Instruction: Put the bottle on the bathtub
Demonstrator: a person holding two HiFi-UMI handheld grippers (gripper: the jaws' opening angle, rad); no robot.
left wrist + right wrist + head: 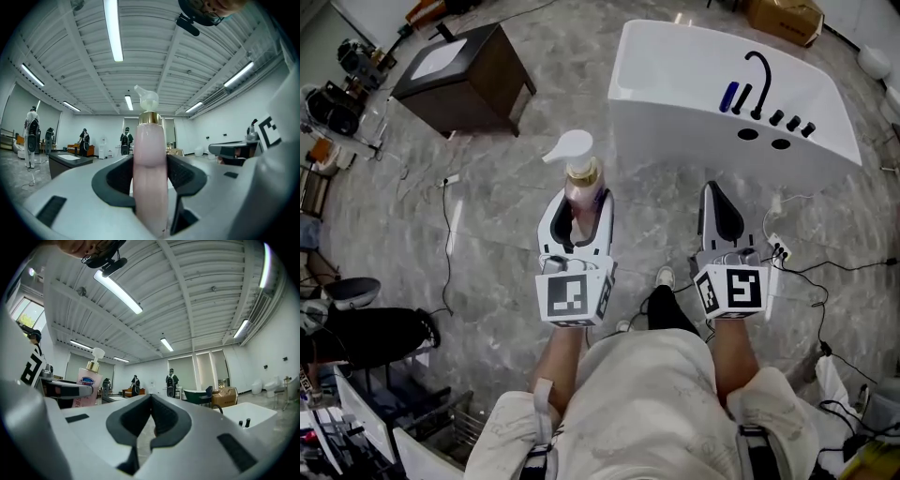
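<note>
Standing on the grey marbled floor (511,178), I pinch the pink pump bottle (582,178) upright in my left gripper (581,208). My right gripper (713,192) is pressed together, empty. The white bathtub (675,70) lies ahead, with a dark cabinet (478,75), perhaps a washstand, to its left.

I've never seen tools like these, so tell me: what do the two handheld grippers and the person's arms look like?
The left gripper and right gripper are white shells with black-lined fingers tapering forward. Each carries a cube of black-and-white square markers. The sleeves are cream and textured.
</note>
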